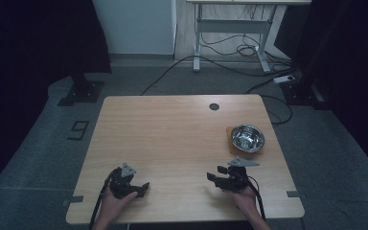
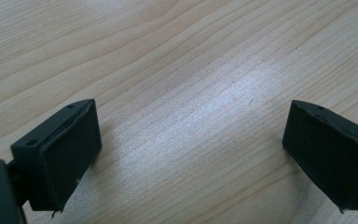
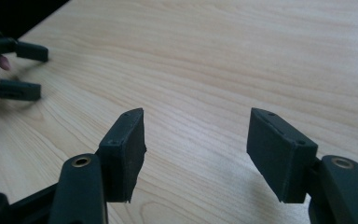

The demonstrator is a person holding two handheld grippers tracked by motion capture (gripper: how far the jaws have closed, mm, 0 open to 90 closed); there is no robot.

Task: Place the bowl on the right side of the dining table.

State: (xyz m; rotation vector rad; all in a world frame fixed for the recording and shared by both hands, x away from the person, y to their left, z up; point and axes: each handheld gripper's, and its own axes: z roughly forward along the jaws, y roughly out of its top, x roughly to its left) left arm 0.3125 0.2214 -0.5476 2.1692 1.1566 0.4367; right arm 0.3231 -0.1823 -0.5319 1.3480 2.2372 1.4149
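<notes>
The left gripper [image 1: 143, 188] rests low at the near left of the counter [image 1: 172, 139], its fingers [image 2: 58, 156] spread wide with only bare wood grain between them; it holds nothing. For the step in hand it does best to stay parked there, well apart from the work.

Toward the middle, the right gripper [image 1: 216, 178] sits near the counter's front edge, pointing leftward across the wood. Its fingers [image 3: 123, 151] are also spread, nothing between them, and the right gripper view looks over empty wood toward the other gripper at the far left of that picture.

At the right, a steel bowl [image 1: 247, 138] stands on a brown coaster [image 1: 230, 142] near the counter's right edge, just beyond the right hand. This looks like the thing to be reached. To do it well, the right hand should turn the gripper toward the bowl, keep the fingers wide, and come in over the near rim so one finger goes inside and one outside the thin wall. The bowl seems empty, though the reflections make that hard to confirm. Close slowly: polished steel may slide on the coaster.
</notes>
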